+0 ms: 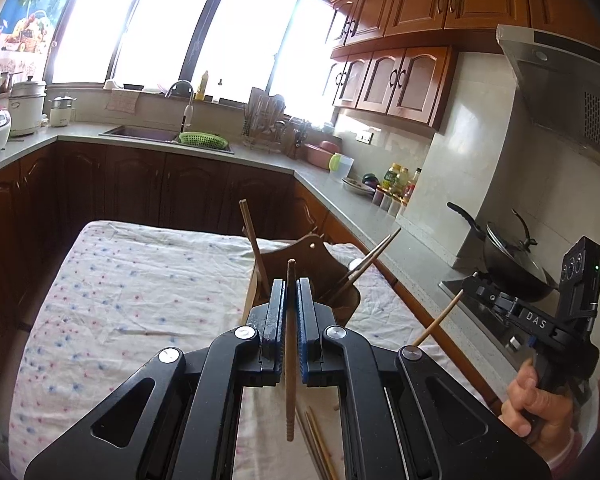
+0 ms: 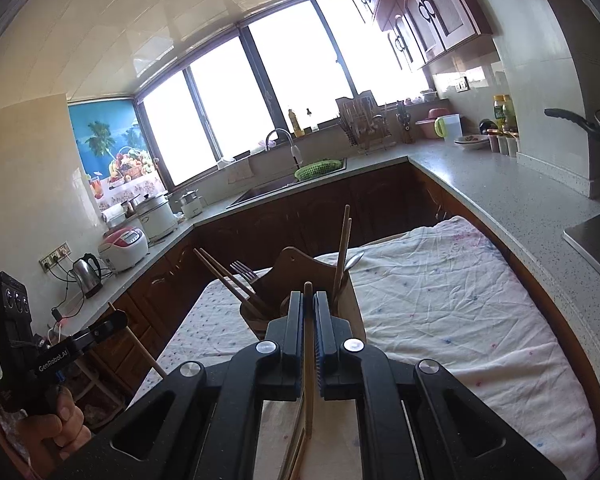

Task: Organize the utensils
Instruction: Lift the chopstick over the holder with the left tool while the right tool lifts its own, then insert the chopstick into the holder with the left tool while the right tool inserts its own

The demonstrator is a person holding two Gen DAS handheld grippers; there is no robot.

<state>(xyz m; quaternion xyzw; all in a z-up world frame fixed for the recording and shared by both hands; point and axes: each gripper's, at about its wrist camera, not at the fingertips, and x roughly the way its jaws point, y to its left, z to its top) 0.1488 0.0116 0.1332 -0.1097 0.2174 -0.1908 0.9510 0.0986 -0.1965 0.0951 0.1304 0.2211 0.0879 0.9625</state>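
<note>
White tablecloth [image 1: 140, 280] carries blue and pink specks; holder [image 2: 300, 268] and chopsticks [image 2: 342, 248] look brown, perhaps wooden.

Right claw [image 2: 309, 300] clamped on chopstick [image 2: 308, 380] before wooden holder [image 2: 300, 264]

Typical lived-in kitchen: grey speckled countertop [image 2: 480, 184] wrapping around dark brown wooden cabinets [image 1: 148, 184], with a green plastic colander basket [image 1: 202, 139] sitting at the steel sink [image 1: 140, 133]. White-and-red rice cooker [image 2: 124, 249] next to a shiny steel kettle [image 2: 87, 275]. Black lidded wok [image 1: 512, 264] on the stove under a steel range hood [image 1: 564, 76]. The table's got a white floral-print cloth [image 1: 140, 280] over it.
</note>
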